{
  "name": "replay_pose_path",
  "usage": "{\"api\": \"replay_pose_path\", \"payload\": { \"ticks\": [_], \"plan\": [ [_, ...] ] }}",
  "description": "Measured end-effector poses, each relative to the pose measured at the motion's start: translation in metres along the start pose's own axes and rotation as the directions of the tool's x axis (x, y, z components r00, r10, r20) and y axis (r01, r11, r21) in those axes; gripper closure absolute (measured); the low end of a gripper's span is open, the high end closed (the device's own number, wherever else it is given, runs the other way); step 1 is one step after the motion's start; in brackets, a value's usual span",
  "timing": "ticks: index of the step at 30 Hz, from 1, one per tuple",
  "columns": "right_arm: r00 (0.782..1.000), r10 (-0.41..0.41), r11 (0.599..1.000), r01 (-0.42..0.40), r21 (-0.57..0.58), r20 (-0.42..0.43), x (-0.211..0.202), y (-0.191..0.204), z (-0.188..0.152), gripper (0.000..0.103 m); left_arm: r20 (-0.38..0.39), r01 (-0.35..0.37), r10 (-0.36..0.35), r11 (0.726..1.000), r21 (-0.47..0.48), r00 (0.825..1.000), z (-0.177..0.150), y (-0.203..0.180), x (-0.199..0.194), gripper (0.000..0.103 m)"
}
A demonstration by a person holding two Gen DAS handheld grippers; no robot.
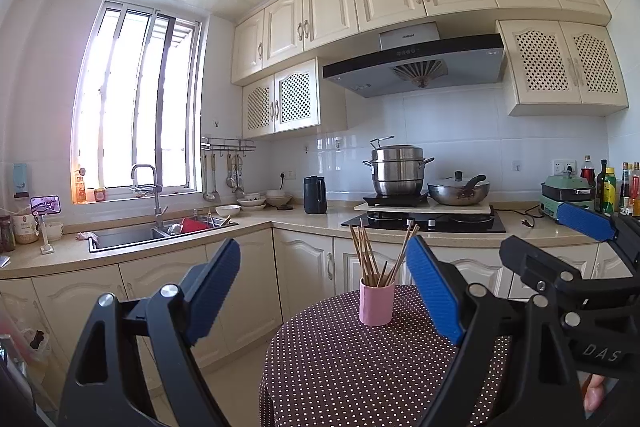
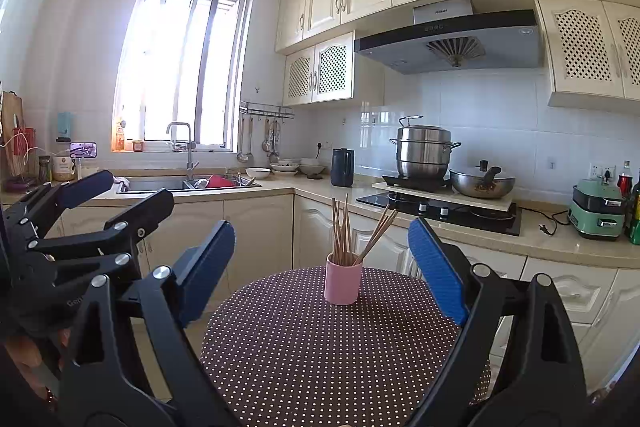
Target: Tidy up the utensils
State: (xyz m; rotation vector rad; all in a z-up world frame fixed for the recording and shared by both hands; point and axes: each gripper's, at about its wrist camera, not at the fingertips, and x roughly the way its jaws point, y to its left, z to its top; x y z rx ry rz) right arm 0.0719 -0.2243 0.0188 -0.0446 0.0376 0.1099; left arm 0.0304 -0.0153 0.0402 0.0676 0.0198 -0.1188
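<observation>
Chopsticks (image 2: 346,231), thin wooden ones, stand fanned out in a pink cup (image 2: 343,283) at 12 o'clock on the dotted bench (image 2: 320,355); both grippers' jaws wide apart, holding nothing.

We see a pink cylindrical cup (image 1: 377,302) standing upright on the round bench (image 1: 340,367) with its brown, white-dotted cloth. It sits ahead of our left fingers (image 1: 434,291), in the gap between them and nearer the right-hand one. In the right wrist view the pink cup (image 2: 343,284) stands ahead of our right fingers (image 2: 436,273), roughly centred in the gap between them. A bundle of wooden chopsticks (image 1: 370,255) stands in it, tips upward: most lean left or stand near upright, a few fan out to the right (image 2: 360,231). Nothing touches cup or chopsticks.
</observation>
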Motion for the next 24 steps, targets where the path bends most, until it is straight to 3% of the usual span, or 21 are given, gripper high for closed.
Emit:
{"api": "replay_pose_path", "payload": {
  "ticks": [24],
  "plan": [
    [1.0,0.001,1.0,-0.001,0.005,-0.003,0.0016,-0.0006,0.0004,0.016,0.006,-0.021,0.021,0.999,0.024,1.0,0.0015,0.0005,0.0019,0.02]
  ]
}}
